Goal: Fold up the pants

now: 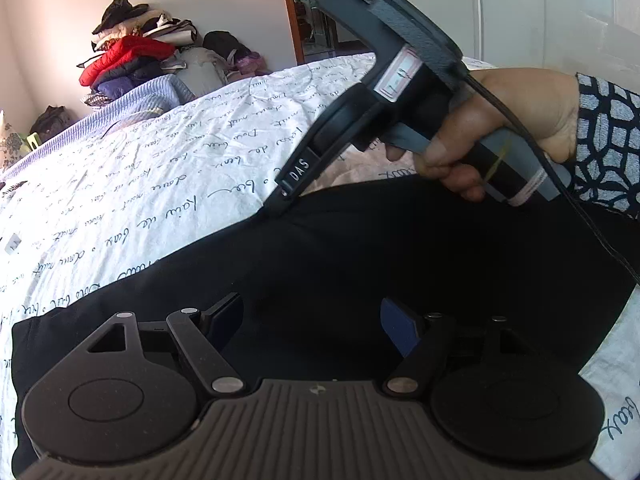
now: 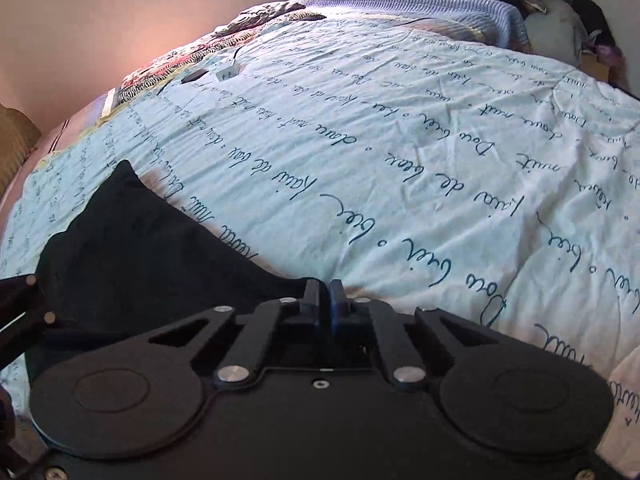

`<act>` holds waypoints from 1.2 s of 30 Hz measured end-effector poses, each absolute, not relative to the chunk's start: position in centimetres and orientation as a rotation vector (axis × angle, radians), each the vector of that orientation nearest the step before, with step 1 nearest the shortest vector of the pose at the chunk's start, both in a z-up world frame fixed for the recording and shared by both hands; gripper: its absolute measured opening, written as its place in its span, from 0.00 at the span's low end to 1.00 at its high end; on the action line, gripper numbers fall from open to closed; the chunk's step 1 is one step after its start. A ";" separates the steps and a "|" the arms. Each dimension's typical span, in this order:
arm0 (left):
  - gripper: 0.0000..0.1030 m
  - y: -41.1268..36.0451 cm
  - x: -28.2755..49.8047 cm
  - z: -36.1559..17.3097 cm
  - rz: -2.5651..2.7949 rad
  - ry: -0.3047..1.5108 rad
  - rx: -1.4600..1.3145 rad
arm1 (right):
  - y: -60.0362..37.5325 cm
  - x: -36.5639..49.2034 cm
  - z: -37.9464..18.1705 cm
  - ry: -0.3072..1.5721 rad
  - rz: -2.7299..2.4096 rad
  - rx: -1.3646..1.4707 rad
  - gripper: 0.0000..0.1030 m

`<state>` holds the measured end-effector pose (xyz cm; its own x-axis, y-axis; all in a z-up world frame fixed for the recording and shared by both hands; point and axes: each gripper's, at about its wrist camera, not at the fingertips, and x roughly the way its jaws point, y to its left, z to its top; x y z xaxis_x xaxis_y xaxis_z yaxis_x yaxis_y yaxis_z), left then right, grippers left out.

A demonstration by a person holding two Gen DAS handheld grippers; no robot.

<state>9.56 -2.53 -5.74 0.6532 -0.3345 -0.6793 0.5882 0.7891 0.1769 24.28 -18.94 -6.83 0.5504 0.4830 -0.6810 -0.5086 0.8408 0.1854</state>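
Note:
Black pants lie spread on a white quilt printed with script. My left gripper hovers over the middle of the dark cloth, open, with nothing between its fingers. A hand with a patterned sleeve holds my right gripper, whose tip meets the far edge of the pants. In the right wrist view the right gripper is shut, its pads pinched together where a corner of the pants runs up to them. Part of the left gripper's linkage shows at the left edge.
A pile of clothes and a blue knit blanket sit at the far end of the bed. A white plug and a small dark object lie on the quilt far off. A doorway stands behind.

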 end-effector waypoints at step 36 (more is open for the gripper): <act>0.82 -13.3 5.4 -3.9 -0.667 0.692 0.339 | -44.2 -8.8 -3.9 0.496 -0.259 0.444 0.27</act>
<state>5.42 -13.32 -3.93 0.5764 -0.4500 -0.6821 0.6649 0.7435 0.0714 -8.79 -44.18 -3.85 0.8498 -0.1325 -0.5101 0.3434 0.8735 0.3452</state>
